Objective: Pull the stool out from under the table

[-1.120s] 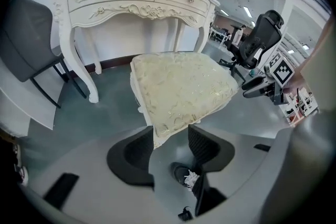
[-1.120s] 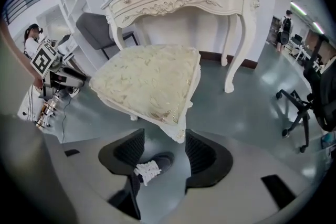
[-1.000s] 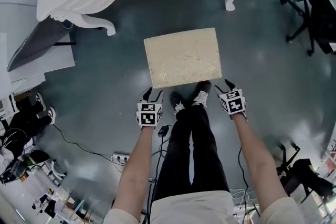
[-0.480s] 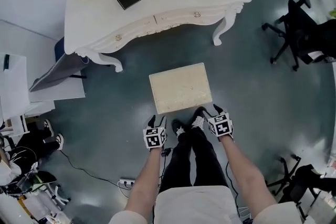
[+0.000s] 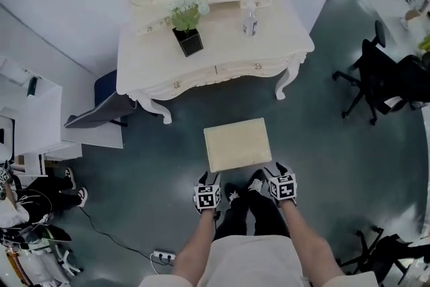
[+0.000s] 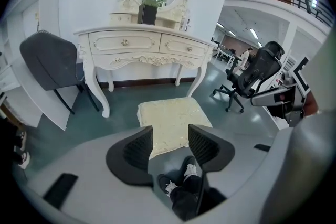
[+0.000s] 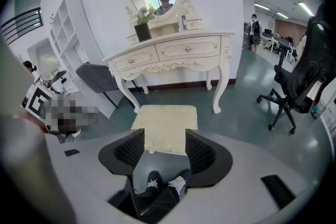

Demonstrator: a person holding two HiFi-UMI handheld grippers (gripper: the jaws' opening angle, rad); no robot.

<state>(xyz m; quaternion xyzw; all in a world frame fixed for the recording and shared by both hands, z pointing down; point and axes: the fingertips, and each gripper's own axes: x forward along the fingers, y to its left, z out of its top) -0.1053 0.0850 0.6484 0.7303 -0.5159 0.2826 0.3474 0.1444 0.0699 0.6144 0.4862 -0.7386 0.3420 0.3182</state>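
The stool (image 5: 237,144), a low seat with a cream square cushion, stands on the dark floor a short way in front of the white ornate table (image 5: 215,57), clear of its legs. My left gripper (image 5: 207,178) hovers just behind the stool's near left corner, jaws open with nothing between them. My right gripper (image 5: 276,169) is by the near right corner, also open and empty. In the left gripper view the stool (image 6: 170,115) lies beyond the left gripper (image 6: 170,145). In the right gripper view the stool (image 7: 164,124) shows past the right gripper (image 7: 164,150). The person's feet stand between the grippers.
On the table stand a potted plant (image 5: 188,37) and a bottle (image 5: 250,22), below an oval mirror. A grey chair (image 5: 101,112) is at the table's left. Black office chairs (image 5: 379,77) stand at the right. A power strip (image 5: 160,255) with a cable lies near left.
The head view has drawn back and tilted up: the tabletop and mirror have come into view, and the stool looks smaller. Both grippers stay open by the stool's near edge.
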